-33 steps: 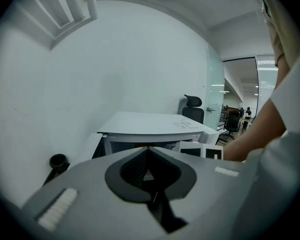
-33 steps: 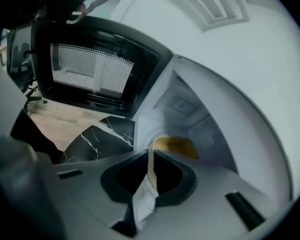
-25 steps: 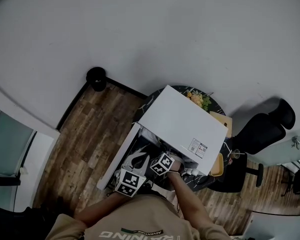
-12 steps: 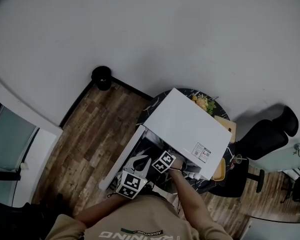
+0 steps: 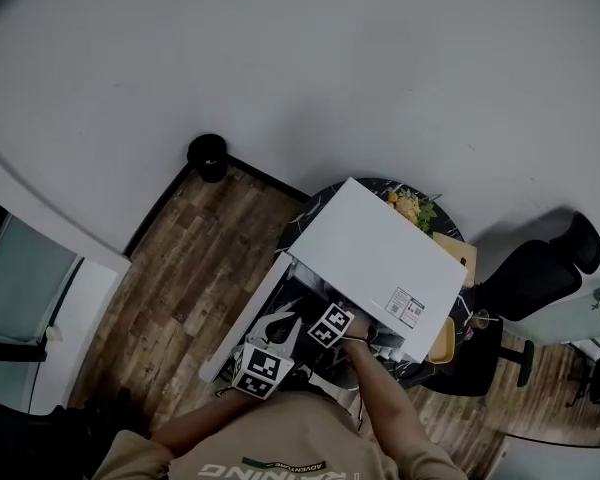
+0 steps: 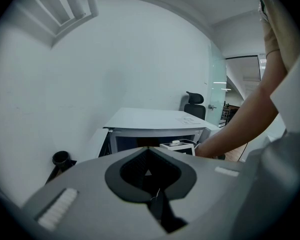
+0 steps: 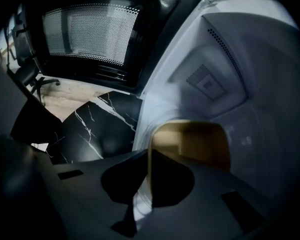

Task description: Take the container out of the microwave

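A white microwave [image 5: 375, 253] stands on a round black marble table [image 7: 90, 129], with its door [image 5: 242, 318] swung open to the left. Inside the cavity sits a tan container [image 7: 190, 141]. My right gripper [image 7: 149, 156] reaches into the opening, jaws shut on the container's near wall. In the head view the right gripper [image 5: 332, 324] is at the microwave's mouth. My left gripper [image 6: 149, 154] hangs back in front of the microwave [image 6: 155, 121], shut and holding nothing. It shows in the head view by the door's lower end, left gripper [image 5: 265, 360].
The open door's mesh window [image 7: 90, 31] looms left of the right gripper. A black office chair [image 5: 535, 268] stands right of the table. A black bin [image 5: 208, 156] sits by the wall. Yellow-green stuff [image 5: 408, 206] and a tan box [image 5: 462, 253] lie behind the microwave.
The head view has drifted slightly. Both grippers keep nearly the same places, the right one staying at the microwave's opening.
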The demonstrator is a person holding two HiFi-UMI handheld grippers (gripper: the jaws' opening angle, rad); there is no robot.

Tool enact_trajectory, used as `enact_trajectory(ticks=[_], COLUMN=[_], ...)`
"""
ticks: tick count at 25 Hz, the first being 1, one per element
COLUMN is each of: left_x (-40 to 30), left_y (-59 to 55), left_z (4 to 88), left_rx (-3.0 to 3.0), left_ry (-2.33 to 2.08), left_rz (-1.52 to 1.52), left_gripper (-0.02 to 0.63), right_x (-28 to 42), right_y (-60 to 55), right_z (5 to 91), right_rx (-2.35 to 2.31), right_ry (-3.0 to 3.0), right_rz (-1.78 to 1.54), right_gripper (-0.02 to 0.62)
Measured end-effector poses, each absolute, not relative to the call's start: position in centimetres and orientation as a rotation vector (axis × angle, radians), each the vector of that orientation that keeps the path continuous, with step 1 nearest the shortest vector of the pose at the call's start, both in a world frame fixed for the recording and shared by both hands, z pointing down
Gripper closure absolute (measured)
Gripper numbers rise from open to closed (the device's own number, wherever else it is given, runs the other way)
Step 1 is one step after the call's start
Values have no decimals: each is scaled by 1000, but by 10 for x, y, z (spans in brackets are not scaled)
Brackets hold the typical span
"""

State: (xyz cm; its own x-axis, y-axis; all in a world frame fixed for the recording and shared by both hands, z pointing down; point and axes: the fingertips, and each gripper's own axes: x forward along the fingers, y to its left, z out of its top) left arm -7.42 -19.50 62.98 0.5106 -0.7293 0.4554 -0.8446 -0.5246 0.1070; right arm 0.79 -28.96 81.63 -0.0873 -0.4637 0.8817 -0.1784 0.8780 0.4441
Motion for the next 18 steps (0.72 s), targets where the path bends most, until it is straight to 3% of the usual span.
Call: enact_trajectory(ticks=[18], left_x=[-62], left_y=[-181], left_z=[621], left_rx=[2493], left_ry=[-1263], left_rz=[565], left_gripper=[598], right_x=[-12], right_y=[-192], right_z=[786], right_rx=[302], right_ry=[-1827], right_rz=[-128], right_gripper=[586])
